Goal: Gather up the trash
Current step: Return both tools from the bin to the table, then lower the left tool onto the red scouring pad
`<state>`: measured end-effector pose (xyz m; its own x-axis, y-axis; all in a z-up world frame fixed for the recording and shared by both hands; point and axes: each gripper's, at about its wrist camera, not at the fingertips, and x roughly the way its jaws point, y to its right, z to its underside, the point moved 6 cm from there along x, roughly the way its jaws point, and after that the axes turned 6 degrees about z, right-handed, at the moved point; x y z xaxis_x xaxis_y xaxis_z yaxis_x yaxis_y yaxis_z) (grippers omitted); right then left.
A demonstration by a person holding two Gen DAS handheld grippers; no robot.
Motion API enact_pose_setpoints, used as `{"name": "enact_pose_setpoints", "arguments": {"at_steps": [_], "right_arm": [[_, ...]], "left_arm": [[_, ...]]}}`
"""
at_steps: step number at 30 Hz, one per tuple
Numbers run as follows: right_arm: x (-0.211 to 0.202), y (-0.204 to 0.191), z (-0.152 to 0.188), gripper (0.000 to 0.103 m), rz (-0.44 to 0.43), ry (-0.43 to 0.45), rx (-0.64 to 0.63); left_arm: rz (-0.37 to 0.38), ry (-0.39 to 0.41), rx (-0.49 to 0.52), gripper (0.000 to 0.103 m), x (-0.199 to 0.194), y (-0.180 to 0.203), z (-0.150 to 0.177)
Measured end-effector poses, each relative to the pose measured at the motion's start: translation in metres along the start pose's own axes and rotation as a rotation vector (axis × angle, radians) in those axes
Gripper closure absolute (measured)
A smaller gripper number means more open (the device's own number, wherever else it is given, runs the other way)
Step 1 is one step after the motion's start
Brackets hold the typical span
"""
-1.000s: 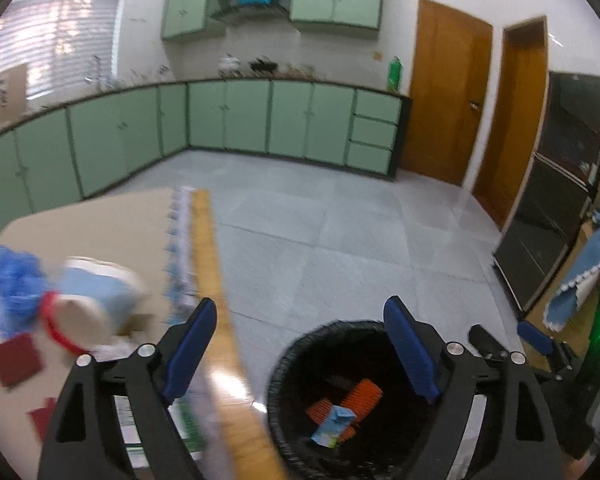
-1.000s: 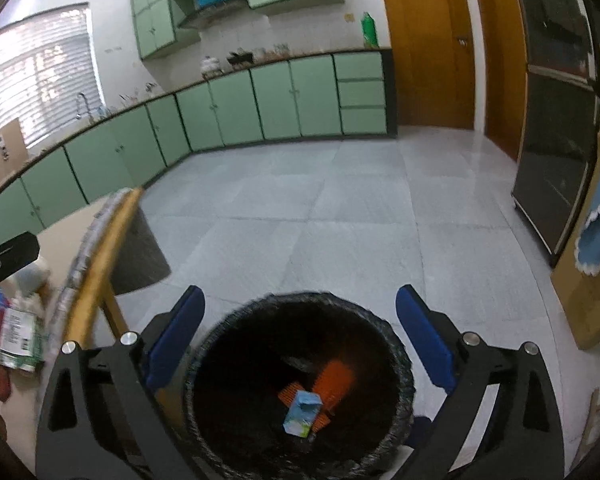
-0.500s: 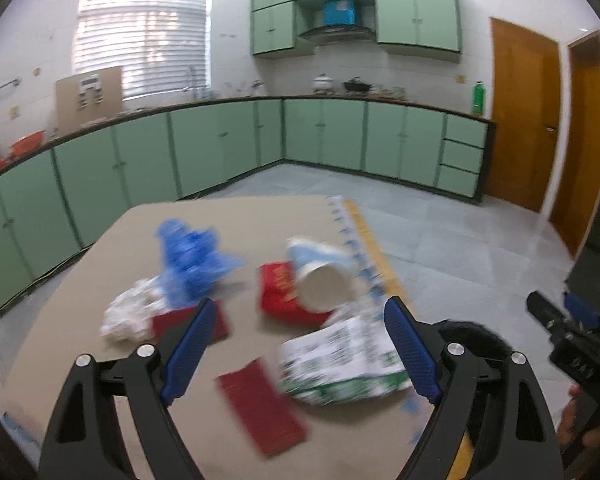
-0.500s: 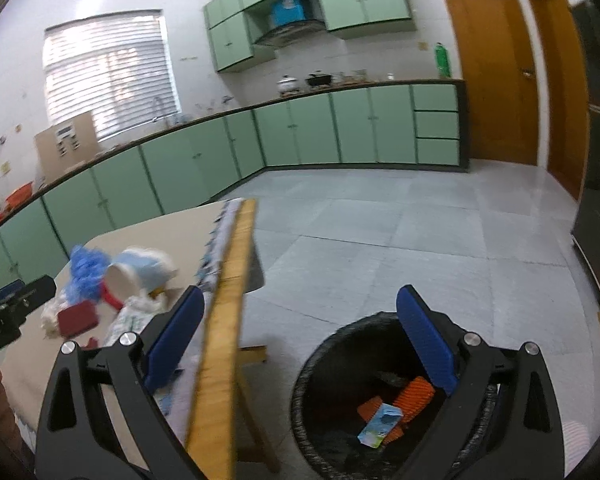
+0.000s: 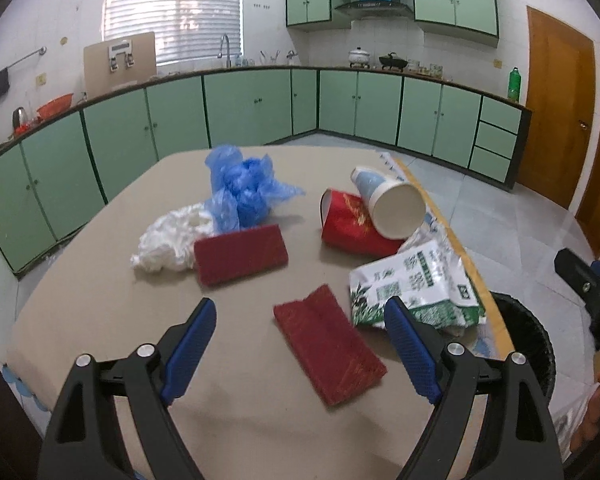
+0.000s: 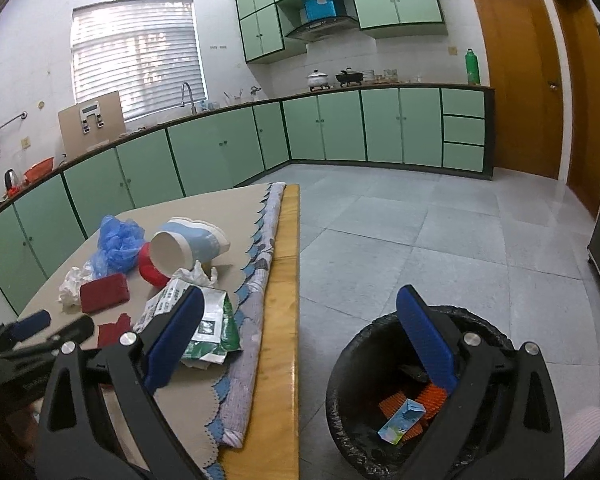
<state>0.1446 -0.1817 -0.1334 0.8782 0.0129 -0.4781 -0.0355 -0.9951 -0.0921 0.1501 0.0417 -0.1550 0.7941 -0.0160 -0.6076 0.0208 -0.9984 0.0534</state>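
Left tongs [image 5: 300, 344] swung from round black bin [image 6: 380, 344] back over worktop, wide, empty; flat red packet [image 5: 328, 350] next. Right tongs [image 6: 300, 344] wide, empty.

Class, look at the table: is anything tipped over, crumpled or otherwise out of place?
Yes. A red cup and a blue-and-white cup lie on their sides, touching. A green-and-white wrapper sits crumpled by the table edge nearest the bin.
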Motion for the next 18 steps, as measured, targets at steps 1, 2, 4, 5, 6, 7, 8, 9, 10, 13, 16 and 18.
{"name": "enact_pose_setpoints", "arguments": {"at_steps": [1,2,4,5,6,7,8,9,10,13,16,18], "right_arm": [[0.001,-0.002,0.000,0.009,-0.003,-0.002,-0.003],[0.002,-0.004,0.001,0.009,-0.008,-0.003,-0.006],[0.004,-0.008,0.002,0.009,-0.022,0.000,-0.013],[0.004,-0.011,0.002,0.009,-0.028,0.004,-0.016],[0.006,-0.015,0.002,0.010,-0.036,0.009,-0.023],[0.008,-0.018,0.002,0.011,-0.042,0.012,-0.029],[0.011,-0.022,0.003,0.012,-0.049,0.010,-0.040],[0.013,-0.025,0.004,0.014,-0.054,0.007,-0.047],[0.016,-0.028,0.005,0.017,-0.059,0.002,-0.053],[0.023,-0.032,0.010,0.019,-0.071,-0.017,-0.060],[0.025,-0.033,0.012,0.019,-0.075,-0.024,-0.065],[0.027,-0.035,0.012,0.019,-0.077,-0.027,-0.065]], "left_arm": [[-0.003,-0.004,-0.003,0.019,0.002,0.000,0.002],[-0.004,-0.006,-0.005,0.019,0.003,-0.001,0.005],[-0.008,-0.011,-0.009,0.019,0.006,-0.002,0.008],[-0.011,-0.014,-0.012,0.019,0.007,-0.003,0.009],[-0.013,-0.016,-0.014,0.019,0.007,-0.003,0.010],[-0.015,-0.020,-0.017,0.019,0.008,-0.004,0.010],[-0.016,-0.024,-0.018,0.019,0.009,-0.004,0.012],[-0.016,-0.030,-0.019,0.019,0.011,-0.004,0.013],[-0.015,-0.035,-0.020,0.019,0.012,-0.004,0.014],[-0.011,-0.050,-0.022,0.019,0.016,-0.002,0.017],[-0.012,-0.063,-0.018,0.019,0.021,0.000,0.020],[-0.010,-0.077,-0.022,0.019,0.026,-0.001,0.024]]}}
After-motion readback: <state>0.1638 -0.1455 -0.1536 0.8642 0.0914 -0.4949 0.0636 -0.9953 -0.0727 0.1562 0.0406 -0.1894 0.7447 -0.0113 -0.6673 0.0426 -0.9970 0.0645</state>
